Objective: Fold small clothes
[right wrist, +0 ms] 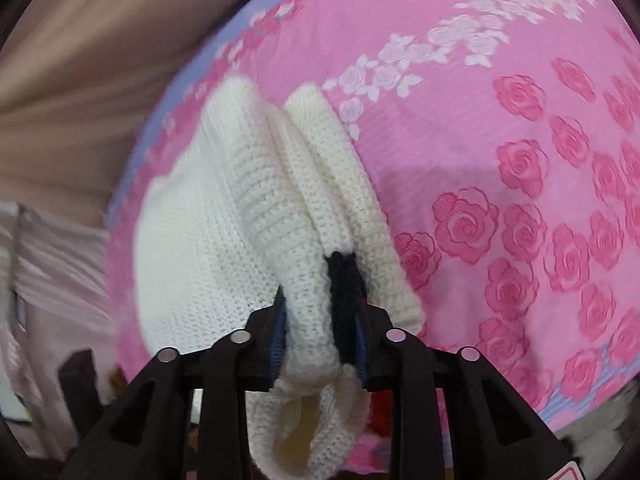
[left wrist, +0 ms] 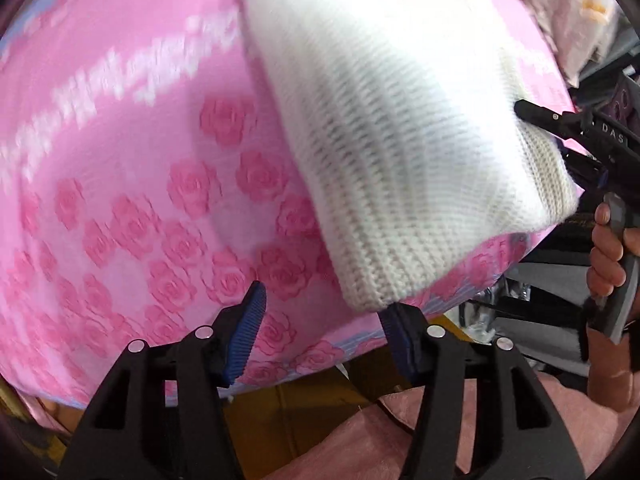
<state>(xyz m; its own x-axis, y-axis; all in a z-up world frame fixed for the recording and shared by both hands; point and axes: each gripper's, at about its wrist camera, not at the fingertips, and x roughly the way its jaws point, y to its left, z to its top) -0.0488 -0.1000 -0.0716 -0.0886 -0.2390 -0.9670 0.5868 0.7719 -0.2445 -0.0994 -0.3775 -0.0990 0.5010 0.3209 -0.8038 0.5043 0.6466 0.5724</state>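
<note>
A white knitted garment (left wrist: 400,152) lies folded on a pink rose-print cloth (left wrist: 120,160). My left gripper (left wrist: 324,332) is open, its blue-padded fingers just below the garment's near corner and holding nothing. My right gripper (right wrist: 320,328) is shut on a bunched edge of the white knit (right wrist: 240,220), with folds sticking up between the fingers and a loop hanging below them. In the left wrist view the right gripper (left wrist: 560,128) enters from the right and grips the garment's right edge.
The pink cloth (right wrist: 520,160) has a lilac border and covers a raised surface whose near edge runs just past both grippers. Brown and pink items (left wrist: 320,420) lie below that edge. A beige curtain (right wrist: 80,60) hangs at the left in the right wrist view.
</note>
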